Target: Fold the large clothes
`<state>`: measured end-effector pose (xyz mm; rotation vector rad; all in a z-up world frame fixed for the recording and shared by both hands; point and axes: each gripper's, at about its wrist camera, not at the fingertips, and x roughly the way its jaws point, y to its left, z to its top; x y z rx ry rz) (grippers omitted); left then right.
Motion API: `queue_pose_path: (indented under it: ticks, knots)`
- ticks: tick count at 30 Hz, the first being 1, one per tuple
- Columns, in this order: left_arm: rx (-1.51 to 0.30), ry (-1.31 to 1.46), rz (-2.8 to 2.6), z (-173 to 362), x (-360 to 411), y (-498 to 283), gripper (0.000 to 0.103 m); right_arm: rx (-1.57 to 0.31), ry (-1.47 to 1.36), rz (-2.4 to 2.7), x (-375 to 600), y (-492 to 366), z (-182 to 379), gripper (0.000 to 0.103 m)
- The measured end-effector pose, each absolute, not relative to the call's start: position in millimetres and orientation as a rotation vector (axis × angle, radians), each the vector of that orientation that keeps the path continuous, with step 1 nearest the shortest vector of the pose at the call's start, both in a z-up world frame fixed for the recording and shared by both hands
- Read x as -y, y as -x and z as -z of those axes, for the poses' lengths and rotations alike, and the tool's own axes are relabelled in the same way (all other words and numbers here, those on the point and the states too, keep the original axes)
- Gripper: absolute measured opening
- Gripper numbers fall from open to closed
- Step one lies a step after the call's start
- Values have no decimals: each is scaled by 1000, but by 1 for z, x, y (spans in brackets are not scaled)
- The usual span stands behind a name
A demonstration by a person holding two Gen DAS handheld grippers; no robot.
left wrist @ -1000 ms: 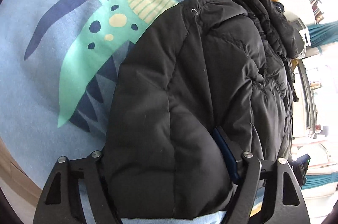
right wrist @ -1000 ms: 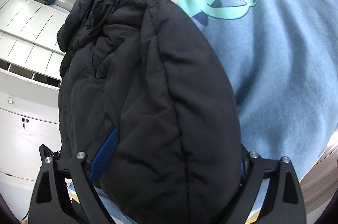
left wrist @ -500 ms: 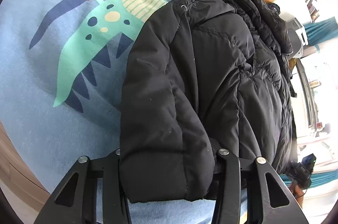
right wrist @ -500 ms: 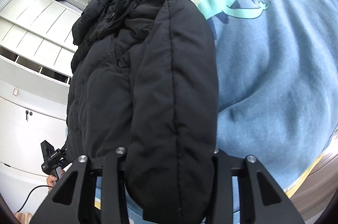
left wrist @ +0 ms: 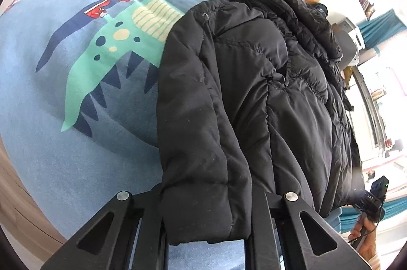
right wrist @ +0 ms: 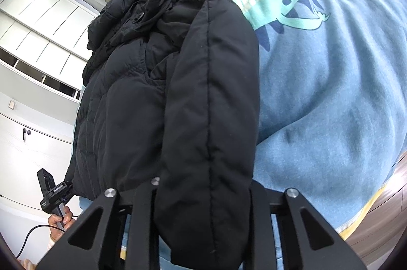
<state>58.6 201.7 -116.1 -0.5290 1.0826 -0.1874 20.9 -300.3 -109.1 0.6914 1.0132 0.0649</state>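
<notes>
A black puffer jacket [left wrist: 254, 81] lies lengthwise on a blue bedspread, its hood bunched at the far end. My left gripper [left wrist: 207, 216] is shut on the jacket's near left edge, a padded sleeve, whose cuff hangs between the jaws. The jacket also fills the right wrist view [right wrist: 157, 97]. My right gripper [right wrist: 203, 214] is shut on the near right edge, another padded sleeve fold. The fabric hides the fingertips of both grippers.
The blue bedspread [left wrist: 51, 132] carries a green dinosaur print [right wrist: 287, 5]. A wooden bed edge [left wrist: 15, 203] runs at the near left. White cabinets [right wrist: 33, 46] stand beyond the jacket. Each wrist view shows the other gripper in a hand at the jacket's far side.
Both grippers closed from wide open onto the jacket's near edges. Both have pulled back a little, so more of the jacket and bed shows.
</notes>
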Motion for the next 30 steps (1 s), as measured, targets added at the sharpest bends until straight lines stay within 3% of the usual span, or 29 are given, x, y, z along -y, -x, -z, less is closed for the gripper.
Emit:
queue_pose_path:
  ticks: [21,30]
  knots:
    - [-1097,510,153,108,-192,-64,10,-988,-740,-90,297,-25,116,20]
    - [-1017,534,219,72,-191,-70,10,-931,-763,-120,293,-32,92,19]
